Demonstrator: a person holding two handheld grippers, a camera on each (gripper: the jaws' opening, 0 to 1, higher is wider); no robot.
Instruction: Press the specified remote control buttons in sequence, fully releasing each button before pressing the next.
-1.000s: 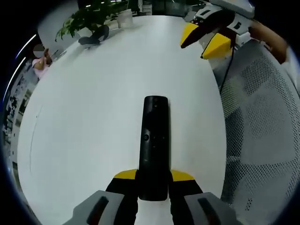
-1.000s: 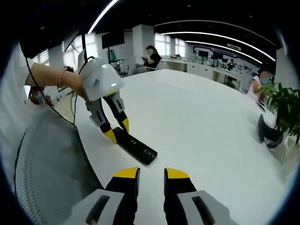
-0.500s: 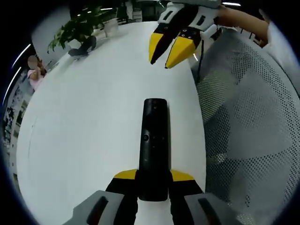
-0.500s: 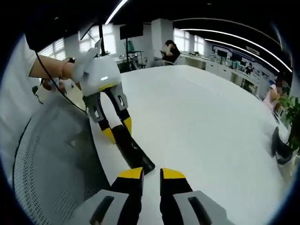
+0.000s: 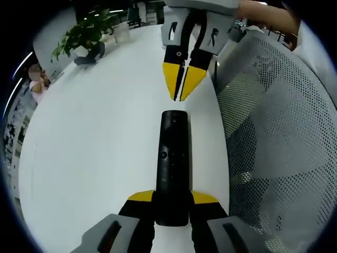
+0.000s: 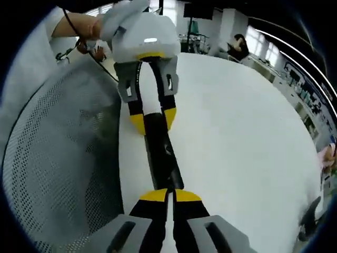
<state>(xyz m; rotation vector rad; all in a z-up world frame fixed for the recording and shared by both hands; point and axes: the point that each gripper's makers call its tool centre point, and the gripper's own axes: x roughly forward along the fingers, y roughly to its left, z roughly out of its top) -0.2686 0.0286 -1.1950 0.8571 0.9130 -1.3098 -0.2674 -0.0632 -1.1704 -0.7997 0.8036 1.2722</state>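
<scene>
- We see the black remote control [image 5: 173, 163] lying lengthwise on the white table [image 5: 95, 132], close to the table's edge, with its near end clamped between the yellow-tipped jaws of the left gripper [image 5: 172, 198].
- In the left gripper view the remote runs straight up from those jaws; its far end, with a small round button partway along its face, points at the right gripper [image 5: 181, 84].
- The right gripper comes in from the top of that view, its two yellow tips pressed together into a narrow wedge, so we read its jaws as closed with nothing between them.
- Those tips sit just beyond the remote's far end; we cannot tell whether they touch it.
- In the right gripper view the same layout is mirrored: the right gripper [image 6: 169, 196] has its yellow tips together at the bottom, right at the remote's [image 6: 162, 153] near end, and the remote stretches away to the left gripper [image 6: 153, 120], which grips the other end from both sides.
- A hand [image 6: 113, 21] holds the left gripper's white body.
- A grey mesh chair back [image 5: 274, 132] stands just beside the table edge, next to the remote.
- A potted plant [image 5: 79, 37] stands at the far side of the table, well apart from the remote.
</scene>
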